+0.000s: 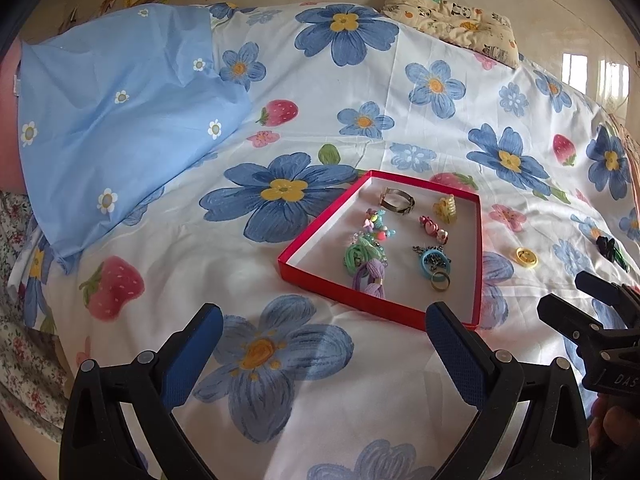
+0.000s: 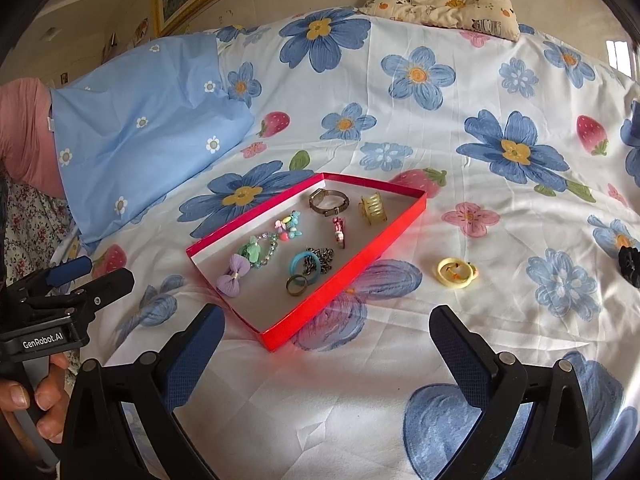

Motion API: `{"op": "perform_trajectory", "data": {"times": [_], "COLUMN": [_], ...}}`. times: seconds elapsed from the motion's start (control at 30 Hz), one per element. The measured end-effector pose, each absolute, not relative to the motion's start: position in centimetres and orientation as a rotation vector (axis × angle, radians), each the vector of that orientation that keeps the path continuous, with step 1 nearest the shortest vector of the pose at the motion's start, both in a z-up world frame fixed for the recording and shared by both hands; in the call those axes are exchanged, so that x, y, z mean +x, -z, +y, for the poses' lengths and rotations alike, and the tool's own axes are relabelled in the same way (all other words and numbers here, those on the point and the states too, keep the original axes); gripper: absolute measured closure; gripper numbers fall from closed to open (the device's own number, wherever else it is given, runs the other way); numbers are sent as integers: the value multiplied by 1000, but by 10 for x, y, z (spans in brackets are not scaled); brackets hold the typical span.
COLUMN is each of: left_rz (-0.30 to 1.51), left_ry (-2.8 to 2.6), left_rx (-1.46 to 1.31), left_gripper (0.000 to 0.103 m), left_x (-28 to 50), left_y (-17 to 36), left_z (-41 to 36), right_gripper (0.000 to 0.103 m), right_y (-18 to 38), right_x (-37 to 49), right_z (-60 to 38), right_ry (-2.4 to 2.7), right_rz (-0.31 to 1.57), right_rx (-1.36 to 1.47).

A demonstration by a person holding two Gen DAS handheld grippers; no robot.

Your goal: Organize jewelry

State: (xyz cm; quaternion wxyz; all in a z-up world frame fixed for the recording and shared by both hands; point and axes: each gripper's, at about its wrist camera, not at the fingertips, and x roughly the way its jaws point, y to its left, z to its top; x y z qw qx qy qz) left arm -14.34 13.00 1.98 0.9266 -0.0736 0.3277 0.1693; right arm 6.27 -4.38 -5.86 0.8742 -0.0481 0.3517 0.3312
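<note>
Holding both claws over the bed [image 2: 360, 380], I have each one spread wide with nothing between its blue pads. My left claw [image 1: 324, 334] hangs near the close left corner of the red tray [image 1: 320, 232], and its right pad [image 1: 452, 344] overlaps the tray's near rim in the left wrist view. My right claw [image 2: 326, 338] hangs just near of the tray, toward its right side.

The tray lies flat on the flowered sheet [image 2: 400, 120] and holds most of the jewelry. At its far end sit a metal bracelet [image 2: 329, 201] and, to the right of it, a yellow claw clip [image 2: 372, 208]. In the middle lie a cluster of colourful beads [image 2: 290, 226] and a small pink clip [image 2: 339, 232]. Nearer me are a green bow on a beaded band [image 2: 260, 250], a lilac bow [image 2: 231, 278], a blue ring tangled with a dark chain [image 2: 312, 265], and a pair of small metal rings [image 2: 298, 284].

Outside the tray, on the sheet to its right, rests a pale yellow ring-shaped piece [image 2: 456, 273]. Farther right, well apart from it, lies a black piece [image 2: 630, 266] at the frame's edge; I cannot tell what it is.

A light blue pillow [image 2: 152, 140] sits far left, and a small printed cushion [image 2: 440, 4] lies at the far edge of the bed.
</note>
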Motion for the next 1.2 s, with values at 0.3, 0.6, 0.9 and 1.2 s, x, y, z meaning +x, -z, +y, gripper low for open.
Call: {"op": "perform_trajectory", "data": {"times": [0.3,0.6,0.9,1.2], "left_rz": [674,678,683,683], "left_ry": [-338,-337,-333,-327], "left_rx": [-131,-126,-125,-119], "left_gripper": [1,1,1,1], "left_x": [-142,-141,-140,-139], "left_y": [-17,-17,-16,-15], "left_z": [127,127,127,125], "right_gripper": [0,0,0,0], "right_y": [61,64,64,63], "right_x": [62,61,61,60], "right_z": [-42,-40,-39,-38], "right_ry": [-696,-700,-701,-711], "right_rz": [731,737,737,734], "right_rx": [-102,-107,-107,-109]}}
